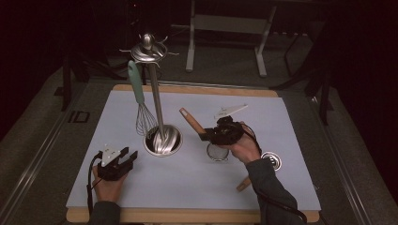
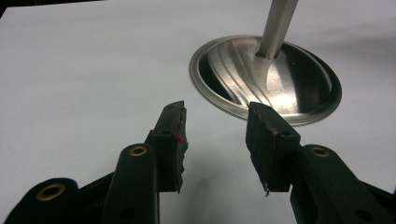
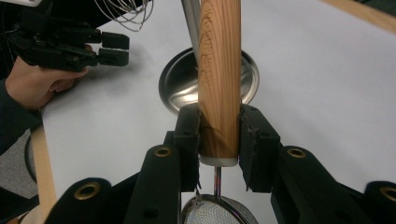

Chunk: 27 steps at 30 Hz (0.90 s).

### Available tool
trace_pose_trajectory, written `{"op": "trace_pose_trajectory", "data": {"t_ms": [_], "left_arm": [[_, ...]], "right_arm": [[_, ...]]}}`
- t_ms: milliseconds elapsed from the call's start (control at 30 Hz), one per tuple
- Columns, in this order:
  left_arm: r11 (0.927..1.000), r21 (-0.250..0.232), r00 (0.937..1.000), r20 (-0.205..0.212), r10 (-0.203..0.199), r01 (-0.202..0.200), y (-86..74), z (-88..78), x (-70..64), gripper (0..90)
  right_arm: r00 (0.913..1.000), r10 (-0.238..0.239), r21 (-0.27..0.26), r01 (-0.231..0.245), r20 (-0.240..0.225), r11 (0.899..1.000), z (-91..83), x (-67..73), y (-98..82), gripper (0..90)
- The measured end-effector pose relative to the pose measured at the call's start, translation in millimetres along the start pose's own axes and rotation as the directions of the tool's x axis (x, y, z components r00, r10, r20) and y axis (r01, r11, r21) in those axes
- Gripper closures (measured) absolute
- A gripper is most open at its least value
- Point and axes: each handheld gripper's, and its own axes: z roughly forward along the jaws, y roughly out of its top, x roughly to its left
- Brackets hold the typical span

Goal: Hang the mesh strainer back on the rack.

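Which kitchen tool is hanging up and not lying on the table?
The whisk with the mint-green handle. It hangs from a hook at the top of the metal stand, wires down, while the wooden-handled strainer sits gripped in the right claw.

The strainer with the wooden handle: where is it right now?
In the high view the strainer sits right of centre on the white mat, its wooden handle clamped in the right gripper, just right of the utensil stand.
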Motion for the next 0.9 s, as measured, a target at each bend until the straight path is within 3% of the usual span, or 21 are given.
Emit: {"op": "trace_pose_trajectory", "data": {"t_ms": [333,500,900], "left_arm": [[1.0000,0.000,1.0000,-0.002,0.003,-0.003,0.0,0.0,-0.3,57.9],[1.0000,0.000,1.0000,-0.002,0.003,-0.003,-0.1,-0.2,-0.3,57.9],[1.0000,0.001,1.0000,-0.002,0.005,-0.005,-0.1,-0.3,-0.3,57.9]], "right_arm": [[0.9972,-0.075,-0.051,0.075,-0.004,0.996,-9.1,0.8,9.7,70.7],[0.9948,-0.096,-0.098,0.092,-0.036,0.991,-12.1,1.9,14.4,70.7],[0.9892,-0.146,-0.145,0.143,-0.008,0.979,-18.5,8.1,29.8,70.7]]}}
